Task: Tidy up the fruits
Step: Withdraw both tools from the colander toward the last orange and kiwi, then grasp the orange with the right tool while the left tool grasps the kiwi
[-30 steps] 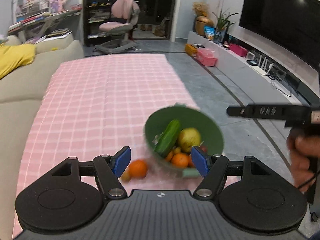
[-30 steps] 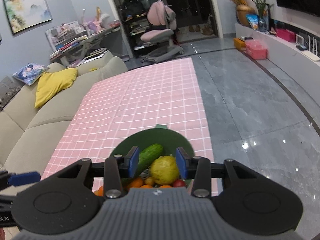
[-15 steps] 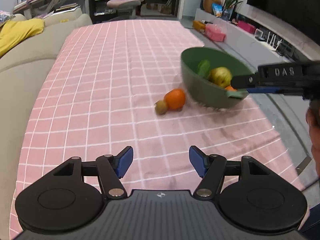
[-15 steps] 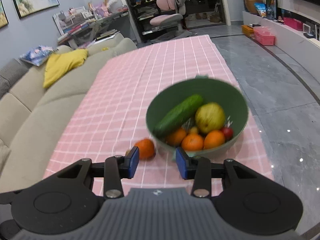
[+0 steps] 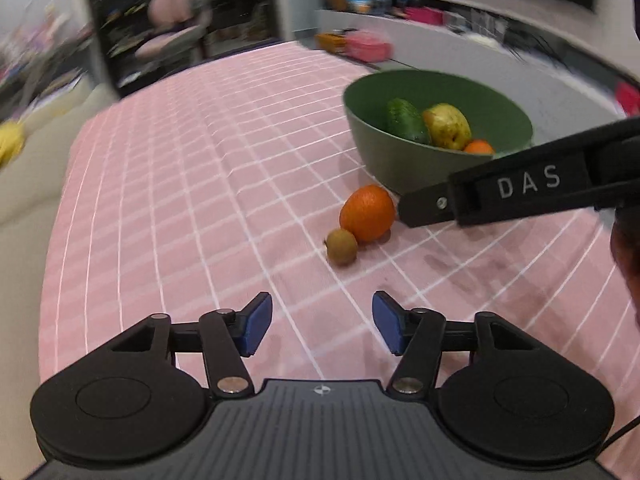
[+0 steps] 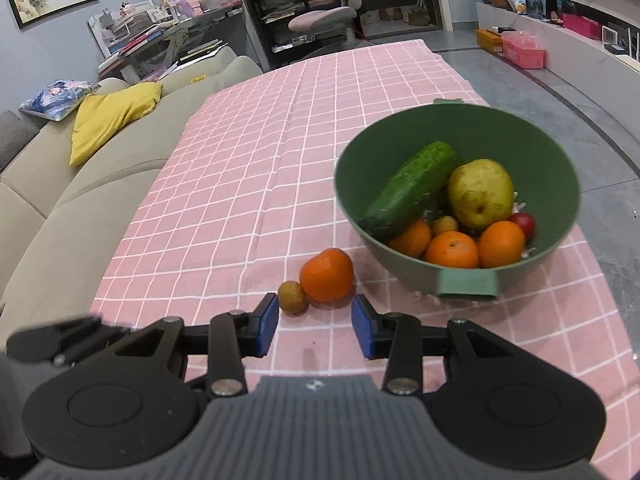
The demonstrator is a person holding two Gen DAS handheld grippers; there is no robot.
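A green bowl [image 6: 560, 168] stands on the pink checked tablecloth [image 6: 248, 184] and holds a cucumber [image 6: 412, 188], a pear [image 6: 480, 194], several oranges and a small red fruit. A loose orange [image 6: 326, 276] and a small brown fruit [image 6: 293, 297] lie touching on the cloth, left of the bowl. My right gripper [image 6: 314, 328] is open and empty just before them. My left gripper [image 5: 320, 328] is open and empty, further back from the orange [image 5: 367, 213], the brown fruit [image 5: 341, 246] and the bowl [image 5: 376, 128]. The right gripper's finger [image 5: 500, 192] reaches in beside the orange.
A beige sofa [image 6: 72, 184] with a yellow cushion [image 6: 108, 116] runs along the table's left side. Grey floor [image 6: 560, 92] lies to the right past the table edge. A pink chair [image 6: 320, 20] and a cluttered desk stand at the far end.
Both grippers have pulled back from the bowl and dropped lower toward the table. The right gripper now sits just before the loose orange and brown fruit. The left view has swung right.
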